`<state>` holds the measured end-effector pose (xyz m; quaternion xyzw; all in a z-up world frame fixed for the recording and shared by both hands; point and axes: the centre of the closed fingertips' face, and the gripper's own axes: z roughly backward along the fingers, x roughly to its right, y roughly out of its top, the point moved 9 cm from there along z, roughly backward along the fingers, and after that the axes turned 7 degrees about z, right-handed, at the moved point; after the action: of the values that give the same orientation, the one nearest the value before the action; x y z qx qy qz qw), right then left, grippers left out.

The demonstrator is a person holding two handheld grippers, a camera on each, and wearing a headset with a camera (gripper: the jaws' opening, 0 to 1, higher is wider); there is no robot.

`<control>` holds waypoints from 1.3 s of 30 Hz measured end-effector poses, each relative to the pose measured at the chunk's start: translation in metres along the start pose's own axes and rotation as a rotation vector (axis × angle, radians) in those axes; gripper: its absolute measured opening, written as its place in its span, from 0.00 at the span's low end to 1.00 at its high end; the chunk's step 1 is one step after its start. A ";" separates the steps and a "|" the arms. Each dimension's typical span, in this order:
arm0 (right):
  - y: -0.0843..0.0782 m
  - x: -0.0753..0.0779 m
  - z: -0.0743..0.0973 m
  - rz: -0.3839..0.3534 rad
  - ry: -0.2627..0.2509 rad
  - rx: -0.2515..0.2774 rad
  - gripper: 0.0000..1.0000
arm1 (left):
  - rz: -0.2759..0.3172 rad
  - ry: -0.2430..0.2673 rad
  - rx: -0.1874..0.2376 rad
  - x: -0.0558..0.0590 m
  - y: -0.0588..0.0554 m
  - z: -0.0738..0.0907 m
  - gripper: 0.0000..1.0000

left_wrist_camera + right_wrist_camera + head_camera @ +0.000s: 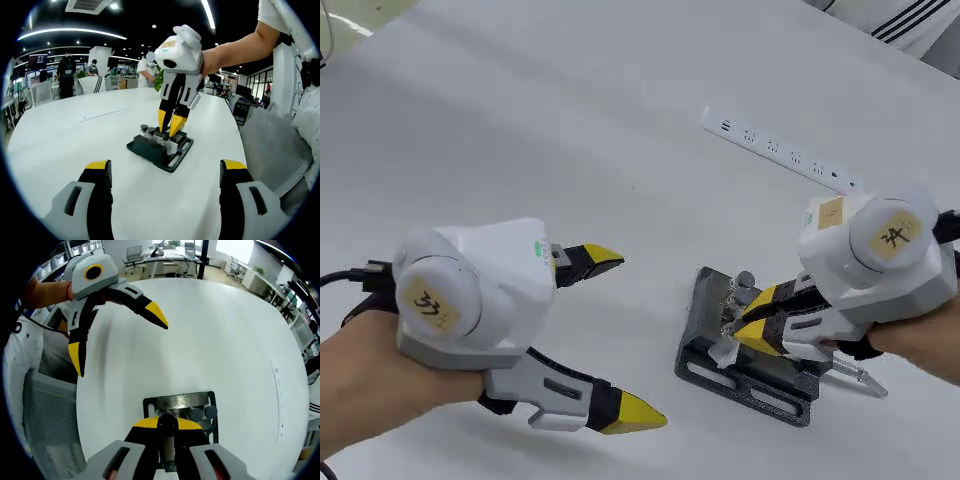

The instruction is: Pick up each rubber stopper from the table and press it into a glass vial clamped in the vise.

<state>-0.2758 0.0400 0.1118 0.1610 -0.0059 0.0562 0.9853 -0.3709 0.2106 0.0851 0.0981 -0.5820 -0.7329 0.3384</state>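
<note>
While the right gripper (757, 320) is pinching a stopper (167, 421) with jaws nearly closed, over a vial (169, 447) in the vise (720, 375), the left gripper (625, 335) is hanging wide open and empty, well apart over bare surface (520, 130). Risk, as judged: an off-axis push is likely cocking the stopper or stressing the glass. Right gripper view is showing two other stoppers (196, 414) just beside; left gripper view is showing the steep approach angle; head view is adding a power strip (780, 150) beyond
</note>
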 end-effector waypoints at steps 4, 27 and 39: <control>0.004 -0.001 0.000 0.047 -0.022 -0.040 0.04 | 0.002 0.003 0.001 -0.001 0.000 0.001 0.89; 0.003 0.001 0.000 0.064 -0.007 -0.036 0.07 | 0.005 0.006 0.001 0.000 0.000 0.001 0.88; 0.002 0.000 0.006 0.029 -0.011 0.008 0.09 | 0.006 0.006 0.002 0.000 0.000 0.001 0.88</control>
<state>-0.2761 0.0396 0.1182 0.1650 -0.0136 0.0694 0.9837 -0.3714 0.2112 0.0848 0.0990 -0.5819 -0.7311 0.3421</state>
